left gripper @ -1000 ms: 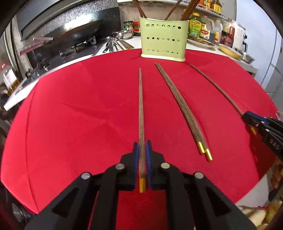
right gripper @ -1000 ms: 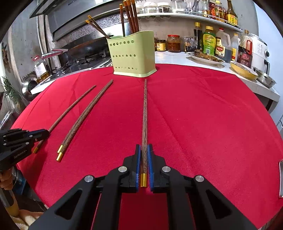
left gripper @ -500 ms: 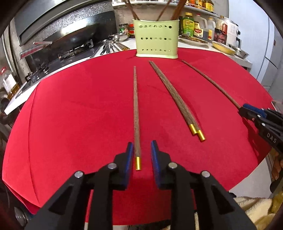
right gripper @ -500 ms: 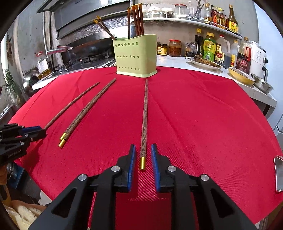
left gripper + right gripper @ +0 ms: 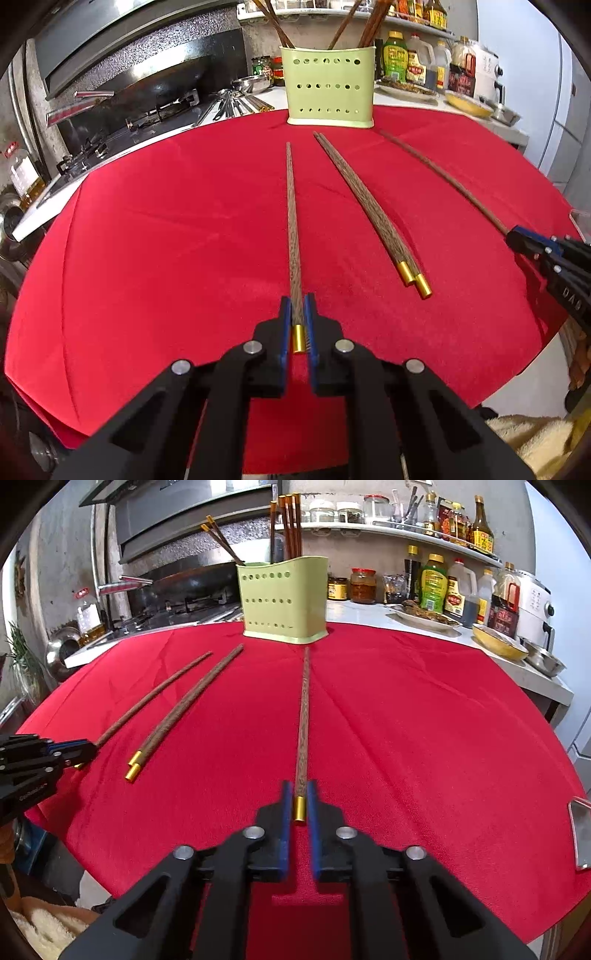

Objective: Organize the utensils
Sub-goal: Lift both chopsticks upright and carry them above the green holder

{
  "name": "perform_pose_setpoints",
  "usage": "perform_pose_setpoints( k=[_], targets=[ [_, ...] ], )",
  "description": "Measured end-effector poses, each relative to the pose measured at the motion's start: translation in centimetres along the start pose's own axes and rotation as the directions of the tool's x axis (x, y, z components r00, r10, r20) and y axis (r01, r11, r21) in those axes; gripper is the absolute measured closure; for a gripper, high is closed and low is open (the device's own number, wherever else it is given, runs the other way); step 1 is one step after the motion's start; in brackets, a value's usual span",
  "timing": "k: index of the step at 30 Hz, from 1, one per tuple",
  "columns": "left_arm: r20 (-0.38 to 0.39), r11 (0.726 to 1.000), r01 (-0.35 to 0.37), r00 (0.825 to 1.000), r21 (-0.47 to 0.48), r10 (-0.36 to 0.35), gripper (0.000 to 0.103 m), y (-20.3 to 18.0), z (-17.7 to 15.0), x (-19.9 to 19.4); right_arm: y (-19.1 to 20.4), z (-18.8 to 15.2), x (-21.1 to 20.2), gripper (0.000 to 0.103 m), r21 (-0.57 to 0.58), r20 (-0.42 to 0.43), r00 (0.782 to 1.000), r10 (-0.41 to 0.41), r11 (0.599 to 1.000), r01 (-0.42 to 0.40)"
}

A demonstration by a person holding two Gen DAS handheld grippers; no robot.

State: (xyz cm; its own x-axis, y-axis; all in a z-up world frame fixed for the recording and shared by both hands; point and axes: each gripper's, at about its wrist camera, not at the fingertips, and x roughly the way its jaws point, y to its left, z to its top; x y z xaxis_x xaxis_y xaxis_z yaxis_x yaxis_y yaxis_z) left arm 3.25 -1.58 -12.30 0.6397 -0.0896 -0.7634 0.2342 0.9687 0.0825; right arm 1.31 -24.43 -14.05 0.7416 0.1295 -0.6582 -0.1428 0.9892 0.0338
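Four brown chopsticks with gold caps lie on the red tablecloth (image 5: 147,240), pointing at a green holder (image 5: 328,86) with several chopsticks standing in it. My left gripper (image 5: 298,314) straddles the gold end of the left chopstick (image 5: 293,229), jaws narrowly apart with the cap between the pads. My right gripper (image 5: 300,797) stands the same way around the gold end of the right chopstick (image 5: 303,716). A pair of chopsticks (image 5: 369,210) lies between them. The holder shows in the right wrist view (image 5: 284,598) too.
A stove with a wok (image 5: 147,81) is behind the table at left. Bottles and jars (image 5: 443,587), a plate and bowls (image 5: 498,642) stand on the counter at right. A towel (image 5: 532,439) lies below the table edge.
Both grippers were shut on their chopsticks, opened and drew back with the chopsticks lying on the cloth, and now have moved forward around the gold ends again with jaws narrower.
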Motion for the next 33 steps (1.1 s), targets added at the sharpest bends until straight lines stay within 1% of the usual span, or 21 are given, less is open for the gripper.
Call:
perform_pose_setpoints(
  k=[2, 4, 5, 7, 10, 12, 13, 16, 17, 19, 22, 24, 27, 28, 31, 33],
  targets=[
    [0.012, 0.999, 0.038, 0.999, -0.023, -0.038, 0.096, 0.6, 0.1, 0.0, -0.2, 0.2, 0.0, 0.096, 0.015, -0.002, 1.0, 0.012, 1.0, -0.012],
    [0.03, 0.999, 0.038, 0.999, -0.036, -0.036, 0.096, 0.9, 0.2, -0.2, -0.2, 0.6, -0.6, 0.096, 0.012, 0.02, 1.0, 0.013, 1.0, -0.013],
    [0.058, 0.998, 0.033, 0.998, -0.045, -0.031, 0.096, 1.3, 0.5, -0.8, -0.1, 1.0, -1.4, 0.096, 0.001, 0.046, 0.999, 0.008, 1.0, -0.008],
    [0.107, 0.997, 0.046, 0.994, -0.067, -0.039, 0.096, 2.0, 1.1, -2.1, -0.1, 1.8, -2.7, 0.096, -0.001, 0.083, 0.996, 0.021, 1.0, -0.021],
    [0.197, 0.993, 0.069, 0.979, -0.098, -0.048, 0.096, 3.2, 2.5, -4.6, -0.2, 3.6, -4.8, 0.096, 0.001, 0.146, 0.988, 0.046, 0.999, -0.046],
    [0.261, 0.992, 0.076, 0.964, -0.1, -0.047, 0.096, 3.8, 3.6, -6.5, -0.2, 5.2, -6.4, 0.096, -0.007, 0.197, 0.979, 0.059, 0.998, -0.059],
    [0.299, 0.991, 0.086, 0.953, -0.101, -0.052, 0.096, 4.1, 4.3, -7.7, -0.3, 5.9, -7.0, 0.096, -0.007, 0.215, 0.974, 0.068, 0.998, -0.068],
    [0.372, 0.989, 0.112, 0.926, -0.093, -0.069, 0.096, 4.6, 5.7, -10.0, -0.3, 8.3, -8.9, 0.096, -0.017, 0.281, 0.956, 0.081, 0.997, -0.08],
    [0.401, 0.989, 0.117, 0.913, -0.089, -0.072, 0.096, 4.7, 6.4, -11.0, -0.3, 9.1, -9.4, 0.096, -0.022, 0.302, 0.95, 0.082, 0.997, -0.079],
    [0.443, 0.99, 0.119, 0.894, -0.081, -0.071, 0.096, 4.9, 7.4, -12.4, 0.1, 10.7, -10.6, 0.096, -0.043, 0.342, 0.936, 0.083, 0.996, -0.073],
    [0.486, 0.992, 0.103, 0.872, -0.07, -0.056, 0.096, 5.0, 8.8, -13.6, 0.6, 12.9, -11.8, 0.096, -0.07, 0.383, 0.919, 0.091, 0.995, -0.069],
    [0.494, 0.993, 0.099, 0.867, -0.061, -0.056, 0.096, 5.0, 9.4, -13.7, 0.9, 14.0, -12.3, 0.096, -0.087, 0.398, 0.913, 0.088, 0.995, -0.058],
    [0.493, 0.993, 0.104, 0.867, -0.053, -0.065, 0.096, 4.9, 10.2, -13.5, 1.2, 15.9, -12.2, 0.096, -0.098, 0.388, 0.918, 0.085, 0.994, -0.051],
    [0.49, 0.993, 0.106, 0.869, -0.052, -0.067, 0.096, 4.8, 10.3, -13.3, 1.3, 16.0, -12.1, 0.096, -0.099, 0.384, 0.919, 0.085, 0.994, -0.05],
    [0.496, 0.994, 0.102, 0.866, -0.048, -0.064, 0.096, 4.8, 10.5, -13.2, 1.4, 16.7, -11.4, 0.096, -0.102, 0.385, 0.92, 0.072, 0.994, -0.035],
    [0.497, 0.994, 0.104, 0.865, -0.045, -0.068, 0.096, 4.8, 10.7, -12.9, 1.2, 17.0, -10.9, 0.095, -0.097, 0.383, 0.921, 0.076, 0.994, -0.042]
  ],
)
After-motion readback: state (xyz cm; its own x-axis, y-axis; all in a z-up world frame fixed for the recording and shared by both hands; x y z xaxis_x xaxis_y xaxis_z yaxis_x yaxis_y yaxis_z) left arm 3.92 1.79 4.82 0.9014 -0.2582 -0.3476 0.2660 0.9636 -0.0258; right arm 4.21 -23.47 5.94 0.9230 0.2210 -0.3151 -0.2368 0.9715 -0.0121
